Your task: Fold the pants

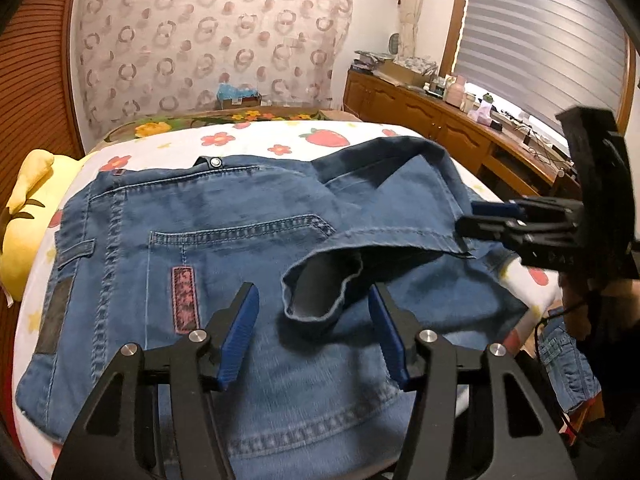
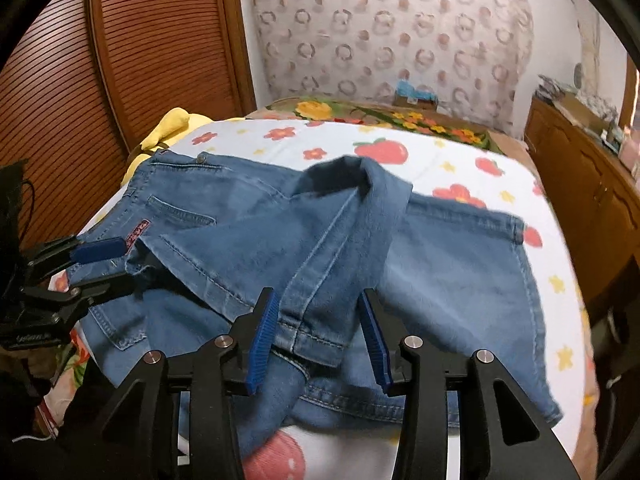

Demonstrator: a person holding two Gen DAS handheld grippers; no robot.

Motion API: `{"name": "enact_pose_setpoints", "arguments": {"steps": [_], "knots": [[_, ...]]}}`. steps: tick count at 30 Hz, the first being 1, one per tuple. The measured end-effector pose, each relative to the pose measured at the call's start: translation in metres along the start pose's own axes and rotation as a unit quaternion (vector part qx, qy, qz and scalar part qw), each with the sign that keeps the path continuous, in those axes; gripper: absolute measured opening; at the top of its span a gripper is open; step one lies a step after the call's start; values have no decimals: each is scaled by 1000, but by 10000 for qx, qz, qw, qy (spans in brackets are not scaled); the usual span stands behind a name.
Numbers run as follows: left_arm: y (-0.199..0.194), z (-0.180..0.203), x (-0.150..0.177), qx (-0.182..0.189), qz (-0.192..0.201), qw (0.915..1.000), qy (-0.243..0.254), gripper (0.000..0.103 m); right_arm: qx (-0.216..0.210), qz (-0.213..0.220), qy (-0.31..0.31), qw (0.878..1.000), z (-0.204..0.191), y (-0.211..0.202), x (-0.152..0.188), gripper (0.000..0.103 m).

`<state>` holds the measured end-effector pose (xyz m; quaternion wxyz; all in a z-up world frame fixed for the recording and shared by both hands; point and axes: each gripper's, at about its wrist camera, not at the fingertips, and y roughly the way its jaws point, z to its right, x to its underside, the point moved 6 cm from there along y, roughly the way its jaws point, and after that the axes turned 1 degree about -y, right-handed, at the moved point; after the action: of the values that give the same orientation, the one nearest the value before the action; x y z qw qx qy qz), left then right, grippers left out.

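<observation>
Blue jeans (image 1: 248,208) lie back side up on the bed, with both legs folded over toward the waist. My left gripper (image 1: 314,320) is open; the gaping hem of one leg (image 1: 316,296) lies between its blue pads without being pressed. In the right wrist view, my right gripper (image 2: 318,332) is also open, and the stitched hem of the other leg (image 2: 316,336) rests loosely between its pads. The right gripper (image 1: 486,220) shows at the right of the left wrist view, beside the jeans' edge. The left gripper (image 2: 98,270) sits at the left of the right wrist view, by the pocket.
The bed sheet (image 1: 248,140) is white with flowers and strawberries. A yellow plush (image 1: 24,216) lies at the bed's left edge. A wooden cabinet (image 1: 420,116) with clutter runs along the right. More denim (image 1: 564,364) hangs off the right side. A louvred door (image 2: 120,60) stands left.
</observation>
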<state>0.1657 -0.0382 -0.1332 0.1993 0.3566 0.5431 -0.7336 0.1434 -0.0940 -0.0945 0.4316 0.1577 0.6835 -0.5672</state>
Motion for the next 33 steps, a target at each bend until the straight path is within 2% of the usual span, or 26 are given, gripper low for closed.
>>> {"name": "enact_pose_setpoints", "arguments": {"steps": [8, 14, 15, 16, 18, 19, 20, 21, 23, 33], "knots": [[14, -1, 3, -54, -119, 9999, 87, 57, -75, 22, 163, 9998, -3, -1, 2, 44], [10, 5, 2, -31, -10, 9999, 160, 31, -165, -31, 365, 9992, 9, 4, 10, 44], [10, 5, 2, -5, -3, 9998, 177, 19, -210, -11, 389, 9990, 9, 3, 9, 44], [9, 8, 1, 43, 0, 9998, 208, 11, -270, -1, 421, 9987, 10, 4, 8, 44], [-1, 14, -1, 204, 109, 9994, 255, 10, -548, 12, 568, 9969, 15, 5, 11, 44], [-6, 15, -3, 218, 156, 9993, 277, 9, -673, 46, 612, 9958, 19, 9, 13, 42], [-10, 17, -5, 222, 213, 9990, 326, 8, -715, 90, 596, 9956, 20, 7, 12, 25], [-16, 19, -8, 206, 294, 9987, 364, 7, -700, 132, 539, 9960, 18, 4, 11, 17], [-27, 21, -14, 237, 420, 9982, 362, 6, -763, 247, 463, 9957, 16, -4, 7, 8], [-92, 17, -20, 282, 1044, 9938, 274, 4, -1035, 951, -79, 9900, -5, -56, -43, 5]]}}
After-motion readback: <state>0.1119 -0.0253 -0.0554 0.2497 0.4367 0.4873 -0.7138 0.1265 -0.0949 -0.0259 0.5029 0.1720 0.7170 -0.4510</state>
